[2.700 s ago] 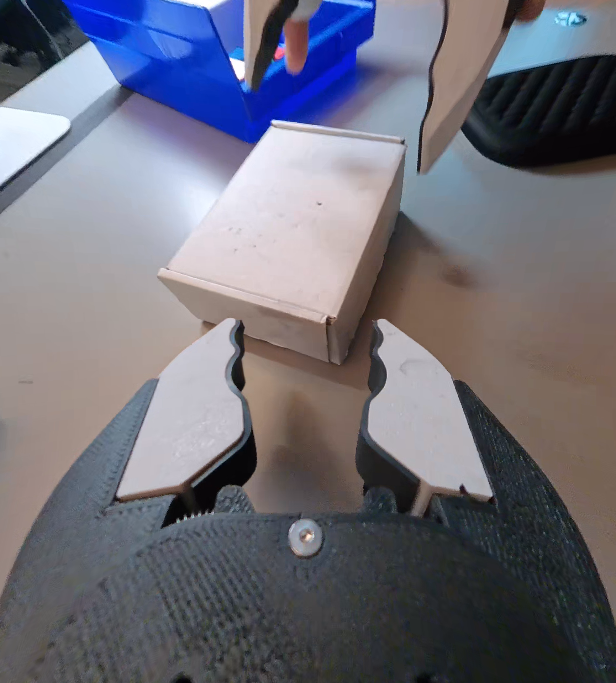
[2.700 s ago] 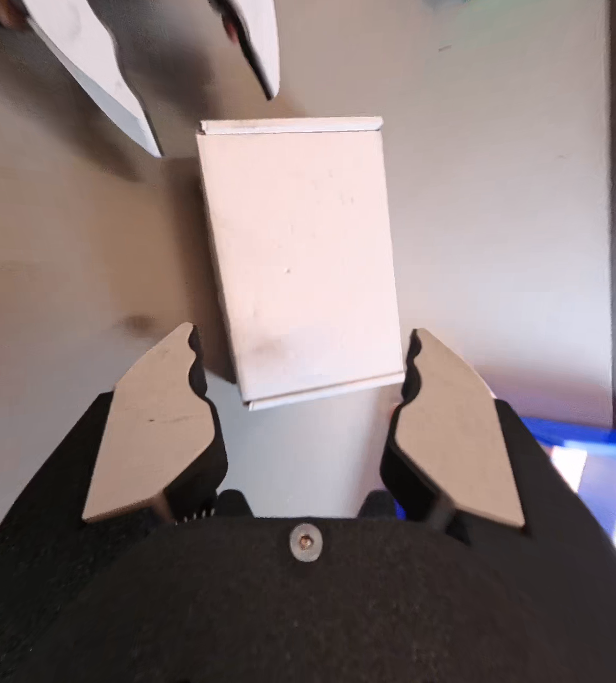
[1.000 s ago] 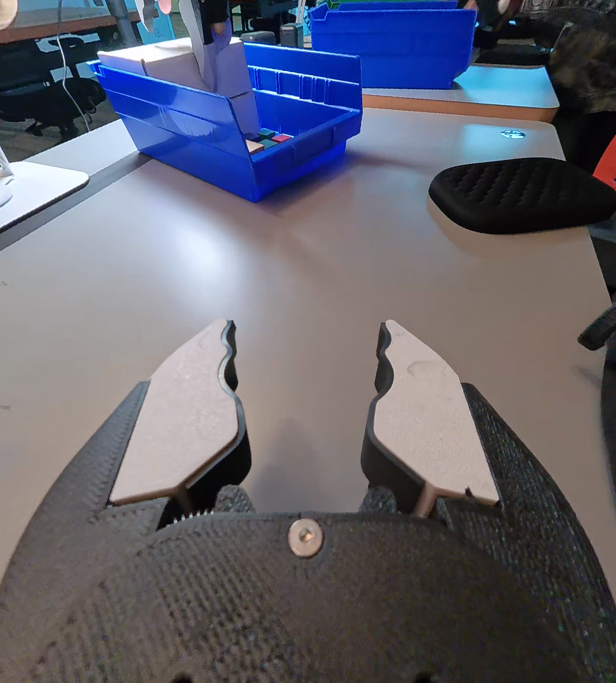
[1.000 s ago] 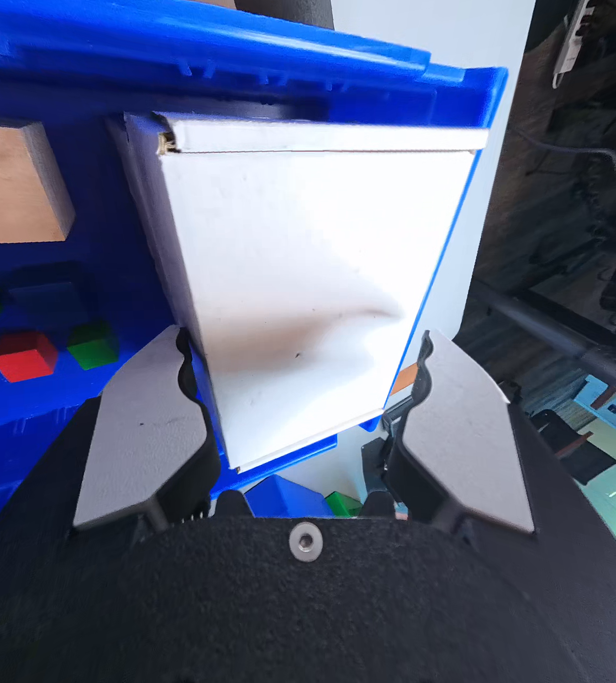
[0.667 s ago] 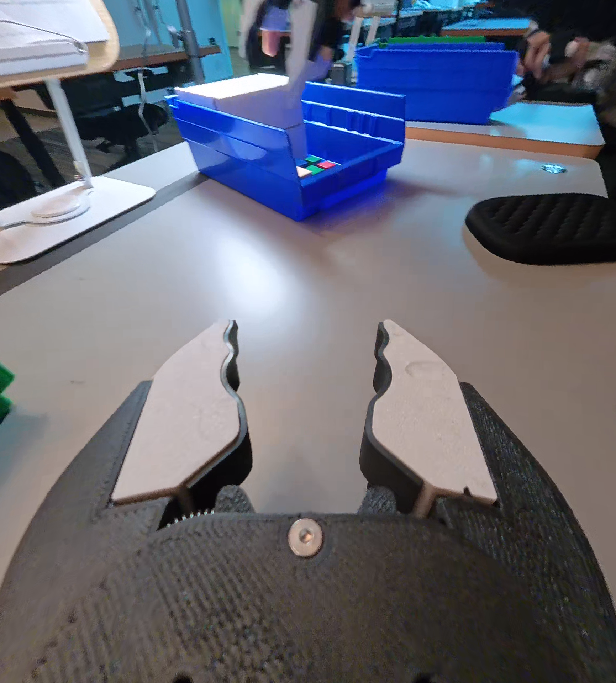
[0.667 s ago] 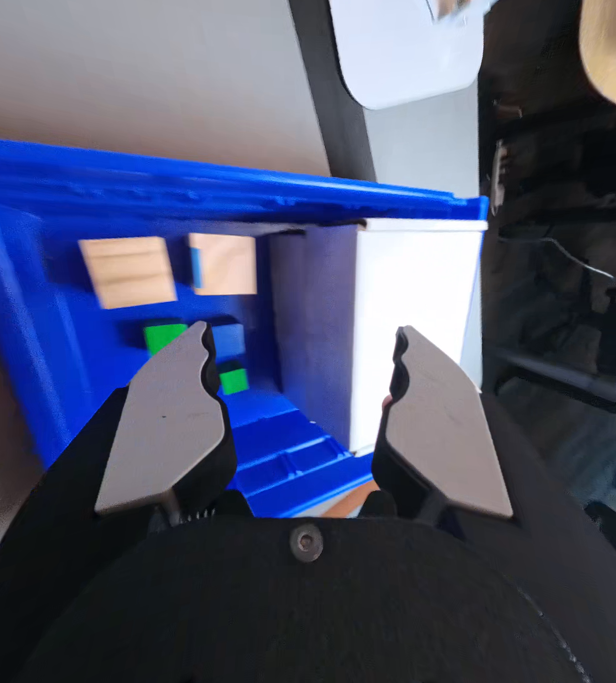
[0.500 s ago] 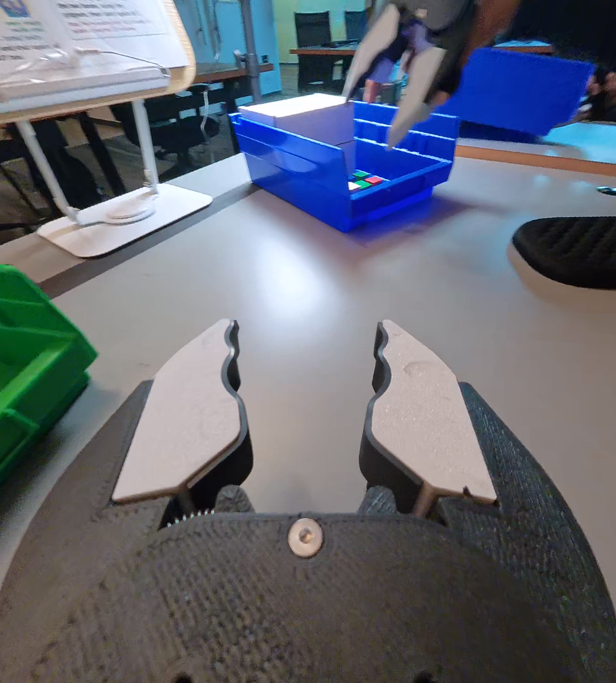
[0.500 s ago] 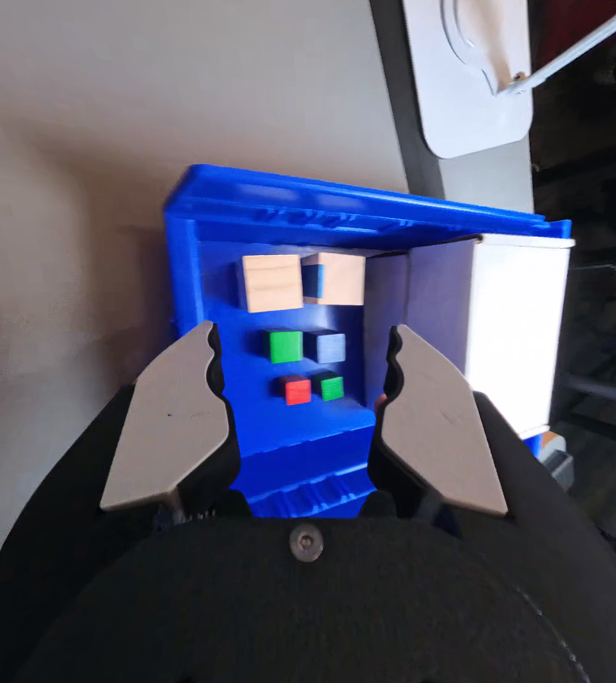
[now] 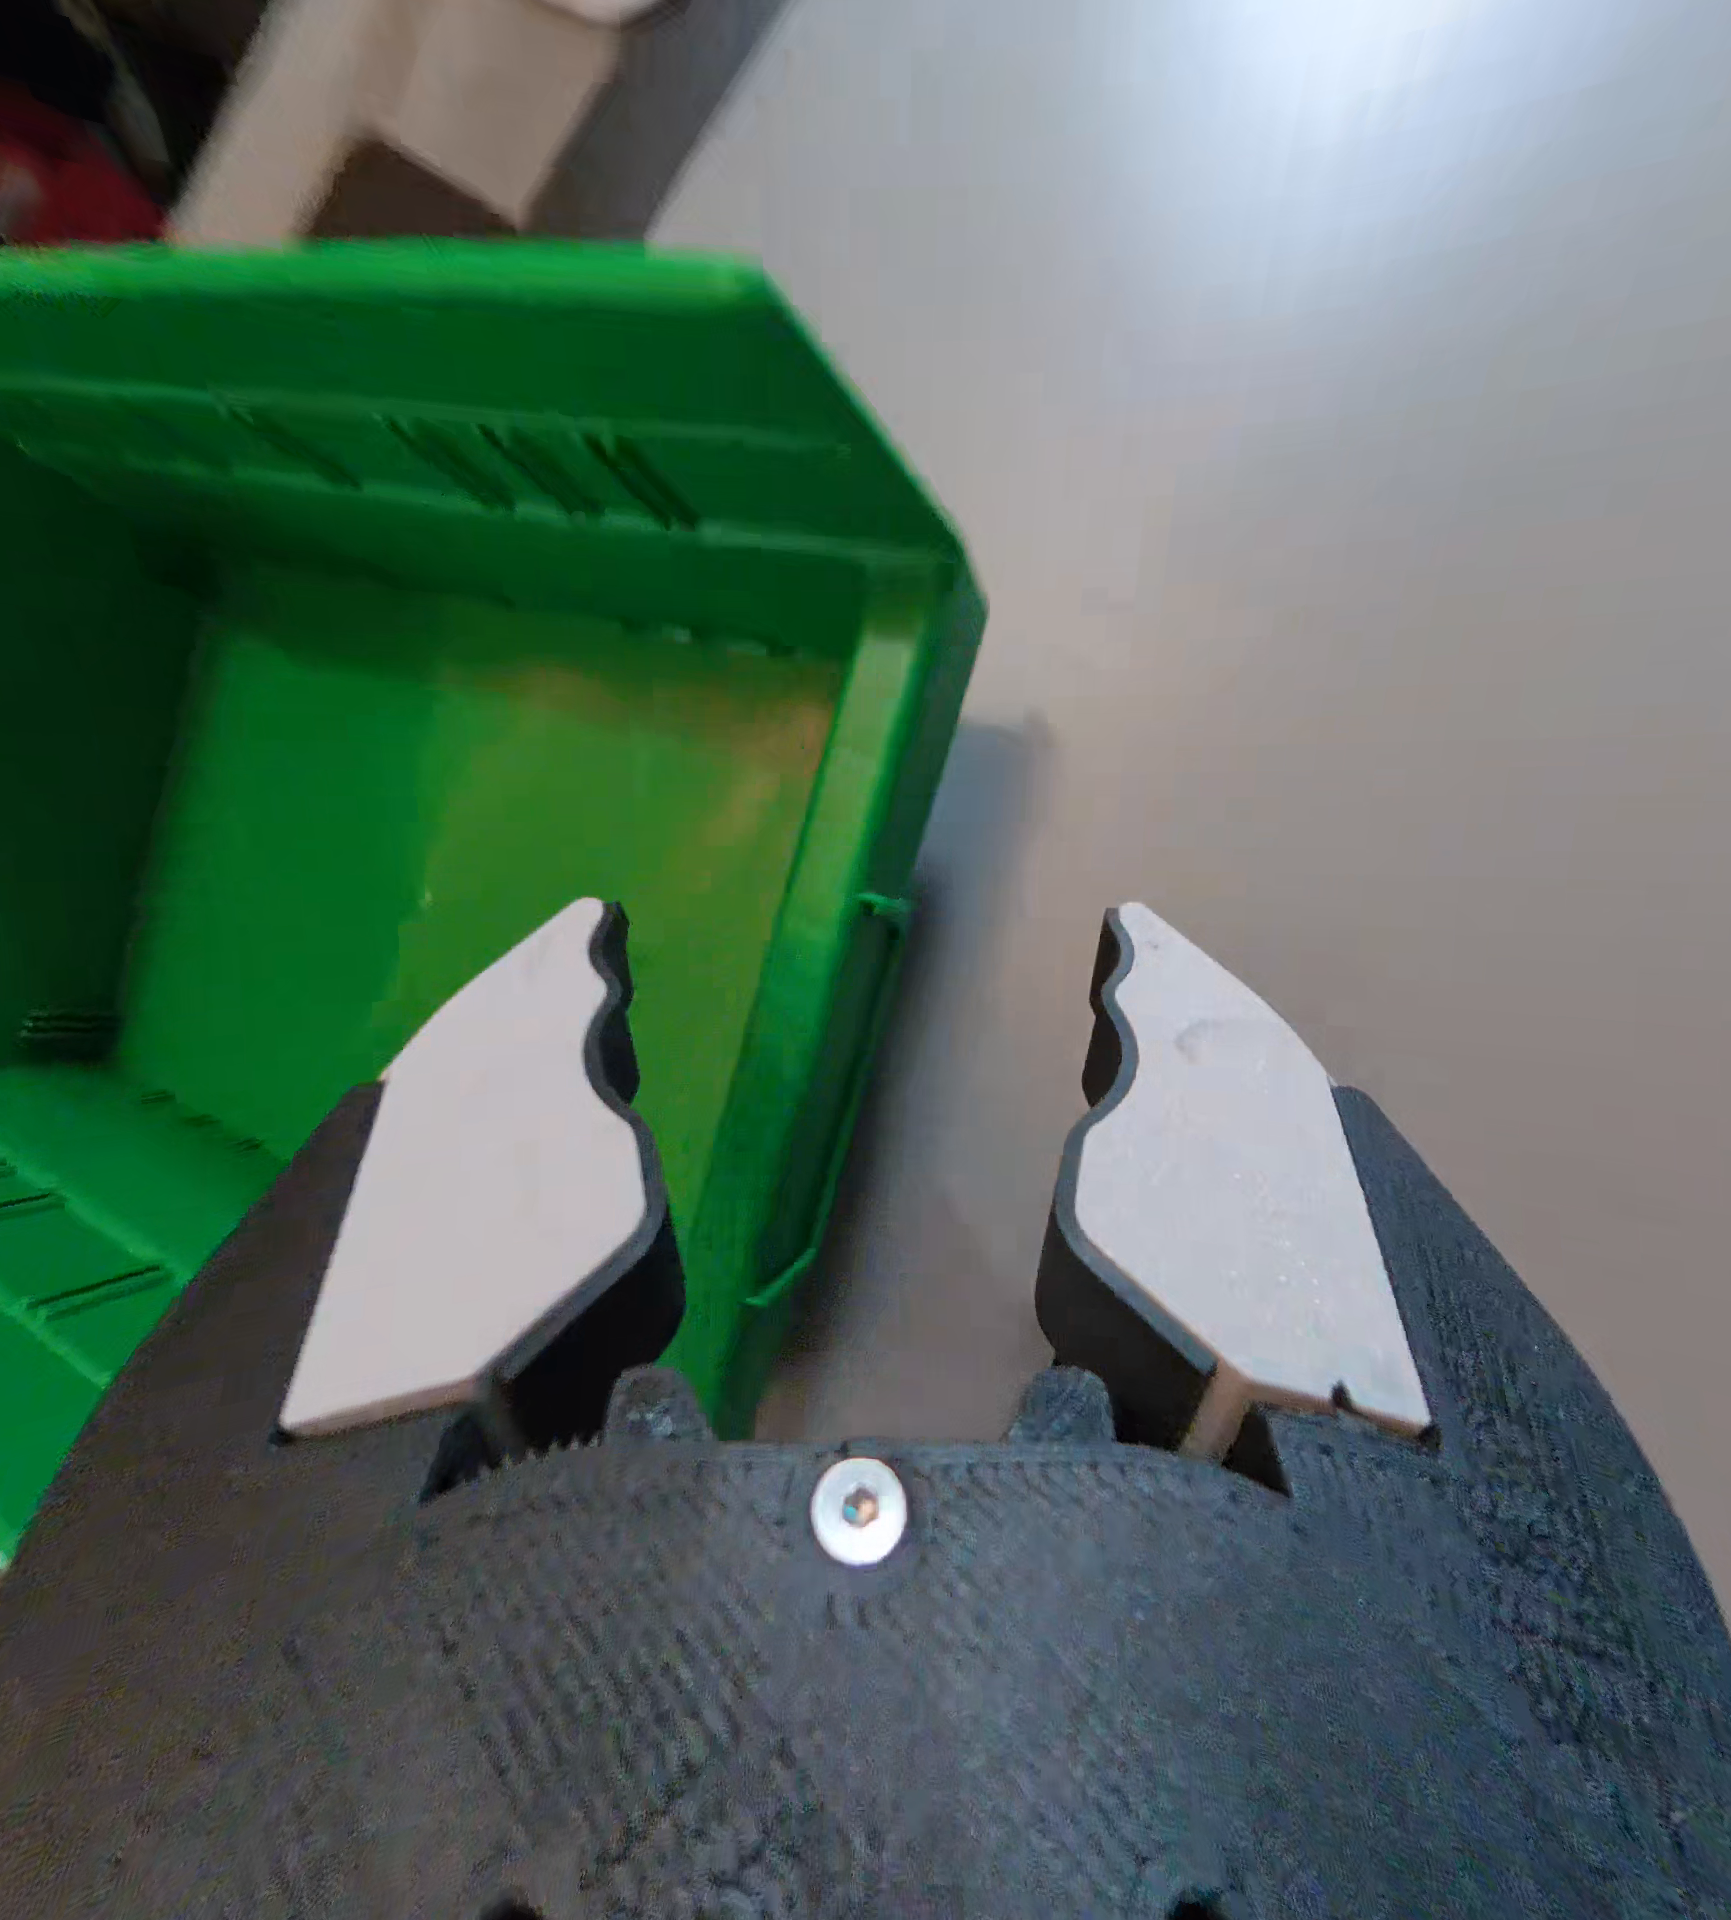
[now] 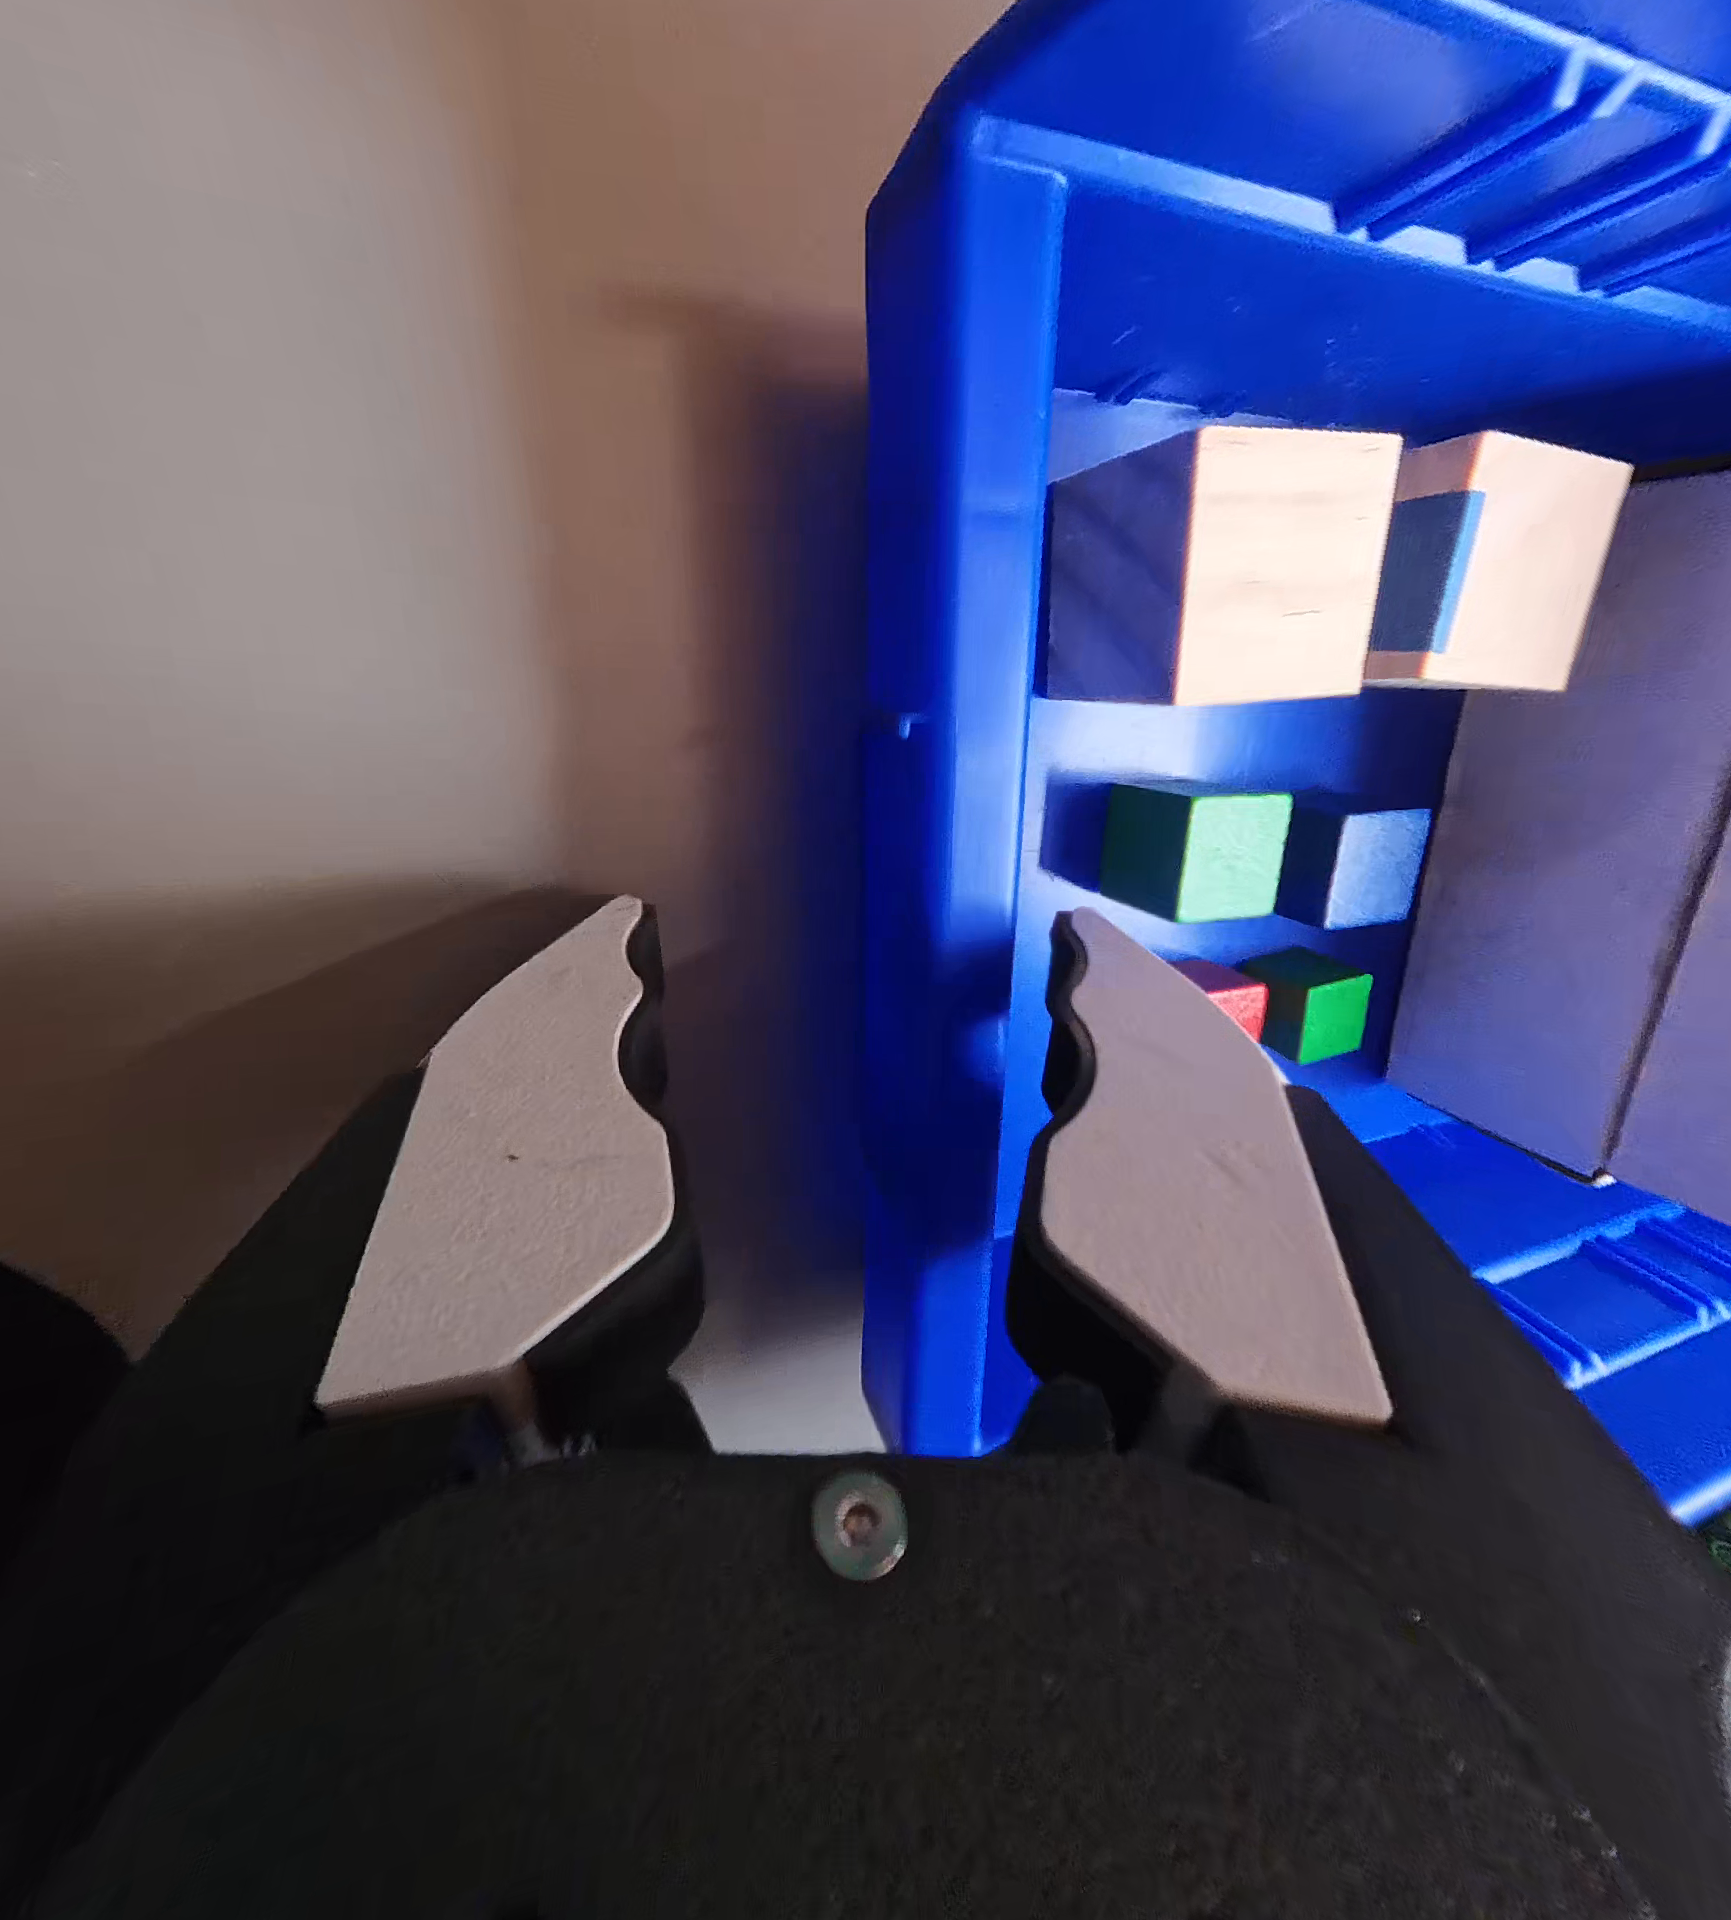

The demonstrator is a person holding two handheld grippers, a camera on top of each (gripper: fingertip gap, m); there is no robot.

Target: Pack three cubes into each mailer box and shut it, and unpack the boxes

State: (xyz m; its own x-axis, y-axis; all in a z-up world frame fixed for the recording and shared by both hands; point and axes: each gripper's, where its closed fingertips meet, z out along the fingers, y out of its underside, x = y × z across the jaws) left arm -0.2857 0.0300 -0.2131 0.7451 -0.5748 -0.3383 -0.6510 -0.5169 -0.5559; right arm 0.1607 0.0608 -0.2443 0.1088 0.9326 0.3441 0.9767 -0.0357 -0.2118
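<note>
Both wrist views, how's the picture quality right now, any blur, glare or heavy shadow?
Left wrist view: the green bin is smeared by motion blur, a bright glare patch sits on the table, and the left gripper is sharp. Right wrist view: the blue bin is slightly blurred, casts a bluish shadow on the table, and the right gripper is crisp.

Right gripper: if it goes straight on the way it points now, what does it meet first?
Most likely the near side wall of the blue bin: the right gripper, jaws open and empty, straddles that wall's line. Depth is unclear, so the gap cannot be judged.
</note>
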